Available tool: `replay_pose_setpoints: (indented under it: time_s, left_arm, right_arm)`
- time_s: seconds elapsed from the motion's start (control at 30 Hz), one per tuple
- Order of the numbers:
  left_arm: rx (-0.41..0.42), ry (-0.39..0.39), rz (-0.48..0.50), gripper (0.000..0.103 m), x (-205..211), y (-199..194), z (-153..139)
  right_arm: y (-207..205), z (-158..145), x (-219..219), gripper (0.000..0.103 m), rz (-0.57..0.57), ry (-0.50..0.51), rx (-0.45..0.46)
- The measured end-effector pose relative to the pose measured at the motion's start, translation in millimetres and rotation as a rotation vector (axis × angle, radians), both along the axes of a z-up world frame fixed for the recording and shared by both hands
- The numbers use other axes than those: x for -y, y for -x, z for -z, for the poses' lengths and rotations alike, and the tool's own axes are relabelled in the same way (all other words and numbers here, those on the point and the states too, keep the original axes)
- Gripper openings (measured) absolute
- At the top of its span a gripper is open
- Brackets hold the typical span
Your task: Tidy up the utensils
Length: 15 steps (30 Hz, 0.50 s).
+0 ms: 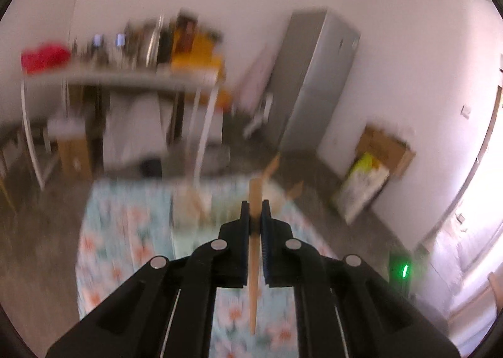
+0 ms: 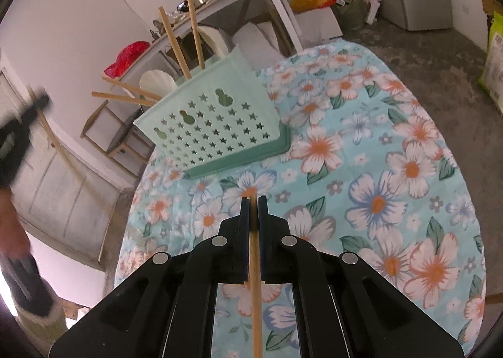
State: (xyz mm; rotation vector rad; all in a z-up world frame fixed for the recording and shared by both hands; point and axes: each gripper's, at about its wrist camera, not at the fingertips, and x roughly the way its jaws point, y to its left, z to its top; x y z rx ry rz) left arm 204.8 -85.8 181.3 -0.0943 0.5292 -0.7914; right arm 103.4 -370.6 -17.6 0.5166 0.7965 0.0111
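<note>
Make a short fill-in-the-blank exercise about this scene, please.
1. Each black two-finger gripper is shut on a thin wooden ____.
2. The mint-green plastic basket has small holes shaped like ____.
3. The table wears a light blue cloth printed with ____.
4. Wooden sticks and a white spoon stand in the ____.

Missing words: chopstick; stars; flowers; basket

Left wrist view is looking along its fingers from above the table (image 1: 125,232), facing the far wall, blurred. Right wrist view is sitting nearer the table (image 2: 393,144), angling down toward its far edge. Both are sharing the table.
</note>
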Motion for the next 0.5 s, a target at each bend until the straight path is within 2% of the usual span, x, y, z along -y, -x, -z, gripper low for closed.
replay_pose_setpoints:
  time_s: [0.07,0.27,0.37,0.5]
  left_arm:
    - [0.087,0.023,-0.038,0.006,7.6,-8.5,-26.7]
    - [0.220,0.080,-0.119,0.006,30.6,-33.3,-67.7]
    - [0.278,0.051,-0.158,0.006,47.1,-46.8,-69.1]
    - [0.276,0.009,-0.190,0.006,75.1,-74.6,-45.8]
  right_arm:
    - [1.3,-2.4,0.7,0.003,0.002,0.000,0.009]
    - [4.5,-9.0,3.3,0.003,0.006,-0.001,0.025]
    - [6.0,-10.7,3.7,0.003,0.004,-0.001,0.031]
    - [7.6,-12.0,4.5,0.003,0.005,-0.001,0.035]
